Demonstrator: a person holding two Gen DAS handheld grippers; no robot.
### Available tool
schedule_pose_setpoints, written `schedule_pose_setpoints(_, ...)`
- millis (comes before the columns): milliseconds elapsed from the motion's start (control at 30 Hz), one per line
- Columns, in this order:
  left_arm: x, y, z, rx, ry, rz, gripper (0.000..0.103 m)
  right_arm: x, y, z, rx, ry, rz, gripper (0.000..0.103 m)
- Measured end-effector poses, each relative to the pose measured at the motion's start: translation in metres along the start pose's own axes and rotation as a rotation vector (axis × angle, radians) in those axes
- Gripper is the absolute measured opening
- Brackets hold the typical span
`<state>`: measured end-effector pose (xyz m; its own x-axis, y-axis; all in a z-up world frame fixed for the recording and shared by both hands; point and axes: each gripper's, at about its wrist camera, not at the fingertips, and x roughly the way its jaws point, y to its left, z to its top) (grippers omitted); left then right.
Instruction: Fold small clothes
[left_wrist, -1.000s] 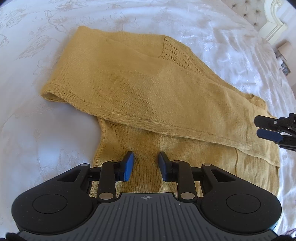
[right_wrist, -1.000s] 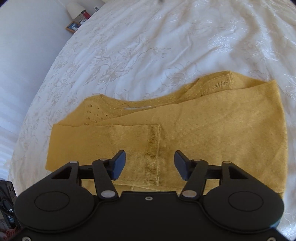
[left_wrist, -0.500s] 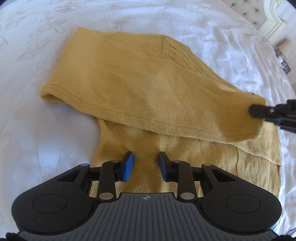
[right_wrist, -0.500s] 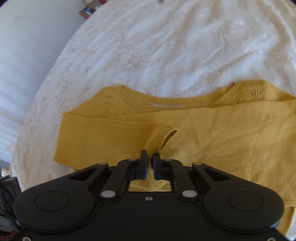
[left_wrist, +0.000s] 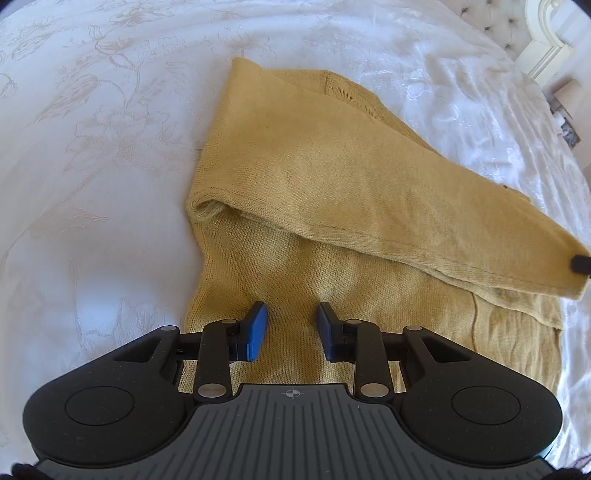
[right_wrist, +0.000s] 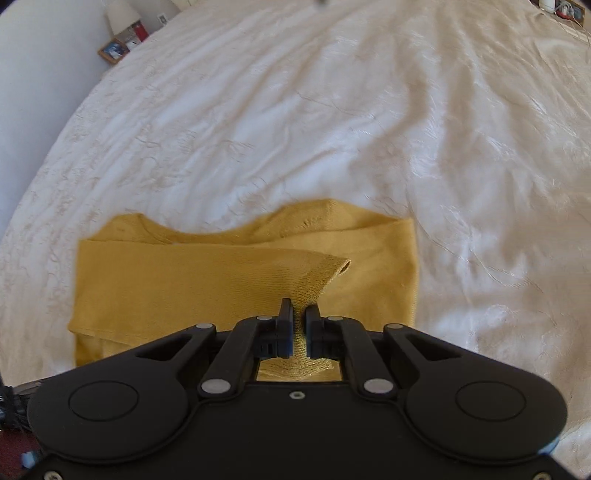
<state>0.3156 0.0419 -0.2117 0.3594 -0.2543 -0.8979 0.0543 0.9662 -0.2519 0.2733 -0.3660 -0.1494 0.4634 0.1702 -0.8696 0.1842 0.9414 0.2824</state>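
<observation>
Ribbed cuff (right_wrist: 314, 277) of the mustard-yellow knitted sweater (right_wrist: 184, 280) is pinched tight between the pads of my right gripper (right_wrist: 300, 314), the sleeve lifted off the folded body. My left gripper (left_wrist: 290, 323) hovers with its blue pads a little apart, nothing between them, right over the sweater's lower edge. The garment lies on the white embroidered bedspread (right_wrist: 332, 110)
</observation>
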Motion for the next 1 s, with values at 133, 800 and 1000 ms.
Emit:
schedule_pose_setpoints(133, 0.0, 0.0, 0.002, 0.001, 0.008, -0.004, 0.03, 0.004, -0.006, -0.005, 0.017, 0.015, 0.002, 0.013)
schedule_pose_setpoints(800, -0.043, -0.039, 0.024, 0.238, -0.139, 0.019, 0.03, 0.034, -0.033, -0.021, 0.061, 0.021, -0.134, 0.039)
schedule_pose_setpoints(1000, -0.005, -0.041, 0.064, 0.208, -0.132, 0.078, 0.03, 0.041, -0.037, -0.02, 0.079, 0.029, -0.138, 0.041)
